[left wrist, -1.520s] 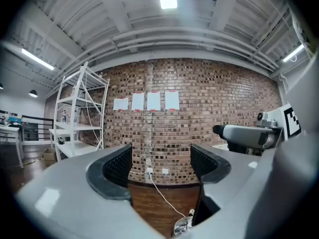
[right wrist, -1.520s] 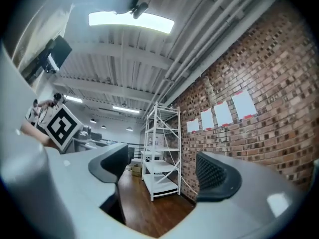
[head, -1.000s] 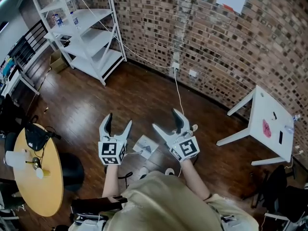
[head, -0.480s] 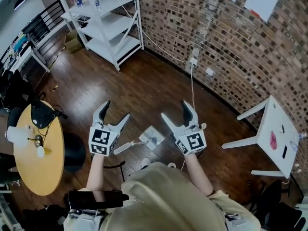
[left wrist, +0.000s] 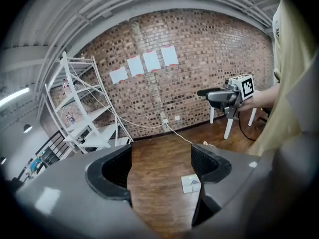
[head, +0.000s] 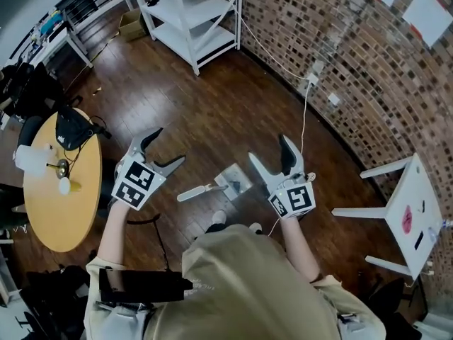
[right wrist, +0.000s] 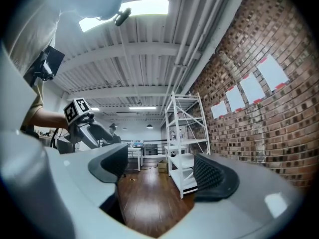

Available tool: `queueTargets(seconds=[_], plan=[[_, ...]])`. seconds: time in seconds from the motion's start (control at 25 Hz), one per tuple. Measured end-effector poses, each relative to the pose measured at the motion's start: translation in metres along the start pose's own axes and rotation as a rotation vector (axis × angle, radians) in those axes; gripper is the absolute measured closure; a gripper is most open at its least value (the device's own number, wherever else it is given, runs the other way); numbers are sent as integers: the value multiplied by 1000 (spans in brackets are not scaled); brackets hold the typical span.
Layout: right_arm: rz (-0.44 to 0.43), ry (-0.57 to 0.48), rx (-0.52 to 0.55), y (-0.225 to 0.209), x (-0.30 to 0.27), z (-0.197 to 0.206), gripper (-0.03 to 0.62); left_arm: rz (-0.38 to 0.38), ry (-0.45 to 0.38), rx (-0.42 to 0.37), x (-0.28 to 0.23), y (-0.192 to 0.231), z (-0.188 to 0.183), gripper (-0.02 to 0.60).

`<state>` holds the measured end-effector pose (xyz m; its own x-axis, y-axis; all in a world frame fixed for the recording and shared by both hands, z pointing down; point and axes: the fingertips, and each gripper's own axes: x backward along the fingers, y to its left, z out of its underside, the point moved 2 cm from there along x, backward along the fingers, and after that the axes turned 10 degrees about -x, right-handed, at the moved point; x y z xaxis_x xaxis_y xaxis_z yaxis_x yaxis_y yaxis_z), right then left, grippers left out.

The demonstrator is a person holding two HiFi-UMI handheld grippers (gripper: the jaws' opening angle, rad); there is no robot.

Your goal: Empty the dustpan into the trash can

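Left gripper point(head: 168, 146) and right gripper point(head: 269, 149) drawn wider apart, both agape, dustpan point(head: 221, 185) between

I am standing in a loft-style office or workroom. Indicators: bare brick wall point(head: 368, 62), dark plank floor point(head: 191, 112), white metal shelving point(head: 191, 13), round yellow tabletop point(head: 56, 218), exposed ceiling pipes point(right wrist: 199, 29), strip light point(right wrist: 142, 7), paper sheets point(left wrist: 144, 63) taped to brick.

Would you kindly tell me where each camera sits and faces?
Head view: head-mounted, facing down at dustpan, left gripper, right gripper, forearms.
Left gripper view: behind its open jaws, facing brick wall; right gripper visible.
Right gripper view: behind its open jaws, facing shelf; left gripper visible.
Shared: dustpan, in head and left gripper views.
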<state>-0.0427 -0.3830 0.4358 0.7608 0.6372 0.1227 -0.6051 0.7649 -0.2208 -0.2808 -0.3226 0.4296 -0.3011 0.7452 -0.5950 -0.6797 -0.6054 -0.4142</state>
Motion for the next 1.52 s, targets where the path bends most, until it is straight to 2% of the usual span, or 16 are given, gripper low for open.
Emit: queueTargets(seconds=[0.16,0.36,0.52,0.8,0.88,0.96,1.08,1.36,1.52], plan=[[9,16,-3,1,1,10,181,74,82,-55,15,-10,16,218],[29,36,-23,-1,7,16,181,222,199,-126,25,-35,40,218],[35,35,-18,0,8,15,181,315,241,-123,24,-49,48,219],[53,40,-15,-1,19,13,181,484,363,-136,31,-79,67,221],[64,39,-17,-2,23,13,181,507,371,-122,29,-85,70,225],[71,39,-23,-2,27,14,181,524,365,-96,25,-93,74,256],[76,33,-30,-1,32,13,181,562,376,-87,18,-110,81,255],[110,32,-13,-6,46,11,181,583,433,-148,-20,-147,122,256],[134,46,-6,-9,54,16,181,594,438,-145,-46,-166,153,258]])
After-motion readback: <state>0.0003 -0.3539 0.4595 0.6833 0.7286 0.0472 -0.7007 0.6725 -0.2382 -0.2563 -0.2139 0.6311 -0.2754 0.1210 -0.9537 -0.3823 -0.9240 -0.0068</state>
